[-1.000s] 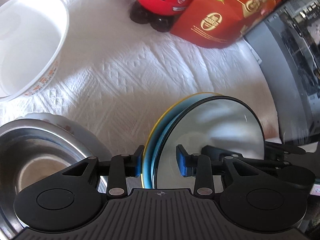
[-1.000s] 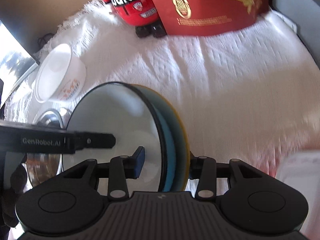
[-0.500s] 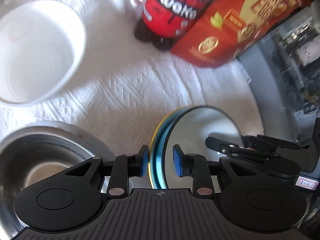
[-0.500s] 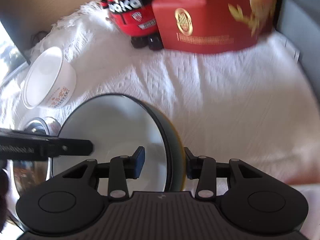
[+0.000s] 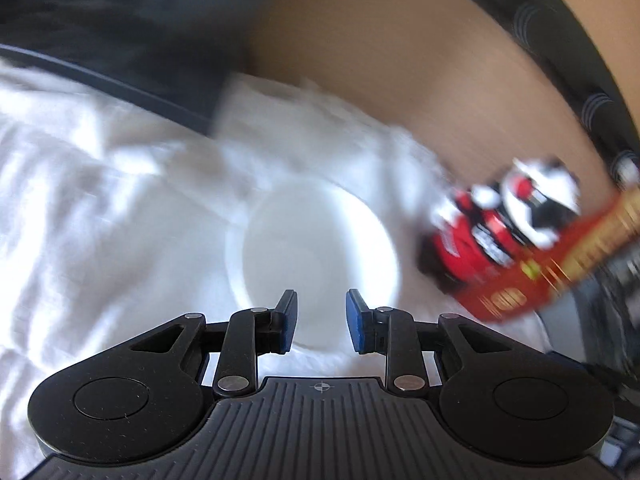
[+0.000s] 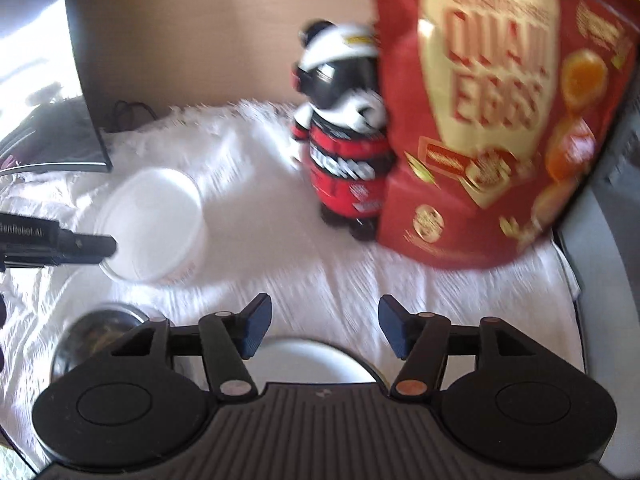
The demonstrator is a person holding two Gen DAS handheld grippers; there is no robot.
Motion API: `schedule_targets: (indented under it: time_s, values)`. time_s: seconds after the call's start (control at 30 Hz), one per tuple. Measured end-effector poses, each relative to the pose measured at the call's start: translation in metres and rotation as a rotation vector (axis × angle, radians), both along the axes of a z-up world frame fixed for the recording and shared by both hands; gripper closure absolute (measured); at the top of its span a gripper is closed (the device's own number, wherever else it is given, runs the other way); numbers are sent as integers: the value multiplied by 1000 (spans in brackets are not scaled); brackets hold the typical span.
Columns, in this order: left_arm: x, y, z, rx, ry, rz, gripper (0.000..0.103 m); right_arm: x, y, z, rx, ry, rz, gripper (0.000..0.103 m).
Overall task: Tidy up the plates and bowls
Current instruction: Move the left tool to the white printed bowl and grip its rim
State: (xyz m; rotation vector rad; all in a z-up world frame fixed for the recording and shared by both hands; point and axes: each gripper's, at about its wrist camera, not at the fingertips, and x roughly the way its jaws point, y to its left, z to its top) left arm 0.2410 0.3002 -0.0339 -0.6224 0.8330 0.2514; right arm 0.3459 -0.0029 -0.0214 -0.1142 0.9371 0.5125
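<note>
A white bowl (image 5: 316, 248) sits on the white cloth straight ahead of my left gripper (image 5: 322, 320), whose blue pads stand apart and press on nothing; this view is blurred. In the right wrist view the same white bowl (image 6: 152, 224) stands at the left, with a finger (image 6: 80, 244) of the left gripper reaching over its near rim. My right gripper (image 6: 324, 328) is above the cloth, its jaws opening with nothing between them. A white plate (image 6: 308, 360) lies flat under it, mostly hidden by the gripper body. A steel bowl (image 6: 96, 332) sits at the lower left.
A red and black toy bear (image 6: 344, 152) and a big red snack bag (image 6: 500, 120) stand at the back of the cloth. A dark flat screen (image 6: 88, 80) rises at the back left. A grey appliance (image 6: 592, 280) borders the right edge.
Both grippers have let go of the upright plate stack. The right gripper has risen and opened, with the plate now flat beneath it. The left gripper has swung left over to the white bowl.
</note>
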Motion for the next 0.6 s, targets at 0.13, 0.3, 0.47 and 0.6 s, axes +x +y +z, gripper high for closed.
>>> schedule_targets:
  time_s: [0.13,0.3,0.47,0.6]
  values:
    - [3,31,-10,15,38,73,74,6,35,7,12,-37,46,36]
    - [17,41,-23,15,68,98,74,16,77,6,55,-27,138,34]
    - [32,39,-30,52,81,86,74,40,111,-10,107,97,147,34]
    - [40,41,-43,52,125,84,74,60,132,-30,109,141,123,34]
